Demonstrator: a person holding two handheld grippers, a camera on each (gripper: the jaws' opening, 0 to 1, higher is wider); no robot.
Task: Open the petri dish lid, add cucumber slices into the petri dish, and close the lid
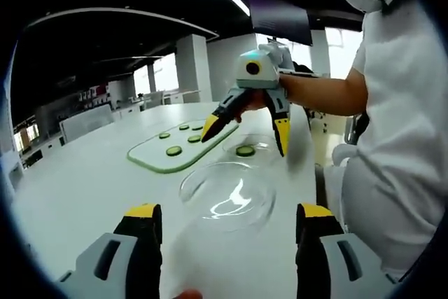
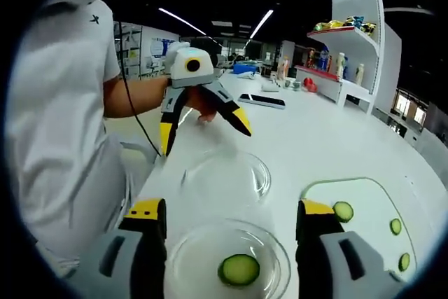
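Between our two tools the lid (image 1: 227, 196) lies alone on the white desk (image 1: 84, 187); our left tool (image 1: 227, 243) and right tool (image 2: 227, 239) both stand spread, gripping nothing. Below the right tool sits the dish (image 2: 227, 264) with one cucumber slice (image 2: 239, 269). More slices rest on the cutting board (image 2: 367, 211) near the desk edge. Shelves (image 2: 350, 33) stand behind.

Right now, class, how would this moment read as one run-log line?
lid: off, on table beside dish | petri dish: open, one cucumber slice inside | cutting board: more slices | left gripper: open, empty | right gripper: open, empty
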